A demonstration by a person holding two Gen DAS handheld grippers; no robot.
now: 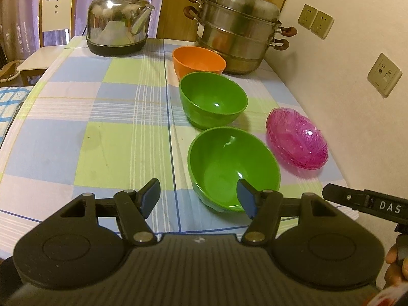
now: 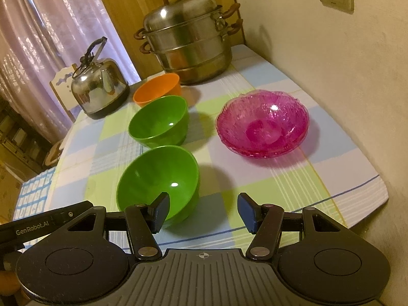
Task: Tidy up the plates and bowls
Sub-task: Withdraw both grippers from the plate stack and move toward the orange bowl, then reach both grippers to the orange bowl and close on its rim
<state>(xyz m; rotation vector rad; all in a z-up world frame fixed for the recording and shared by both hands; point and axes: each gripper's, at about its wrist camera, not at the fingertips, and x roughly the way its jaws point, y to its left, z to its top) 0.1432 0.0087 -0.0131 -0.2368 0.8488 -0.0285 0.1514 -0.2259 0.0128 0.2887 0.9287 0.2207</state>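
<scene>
- Black plastic arms with dark blue pads form the left gripper (image 1: 200,197) at the bottom of the left wrist view; its jaws stand apart and clamp nothing, though the right pad overlaps the near green bowl (image 1: 233,169) in the picture.
- Black as well, the right gripper (image 2: 203,210) fills the bottom of the right wrist view, jaws apart and empty, its left pad in front of the same near green bowl (image 2: 158,181).
- Part of the right gripper's body and a bit of a hand (image 1: 395,267) show at the lower right edge of the left wrist view.
- Beyond the near bowl stands a second green bowl (image 1: 213,102), and behind that an orange bowl (image 1: 199,61); the three form a row running up the frame's middle.
- To the right of the row, near the wall, lies a stack of pink glass dishes (image 2: 262,125).
- All rest on a checked tablecloth (image 1: 102,127).
- At the top of the frame stand a steel kettle (image 1: 117,23), upper left, and a tiered steel steamer pot (image 1: 239,30), just behind the orange bowl.
</scene>
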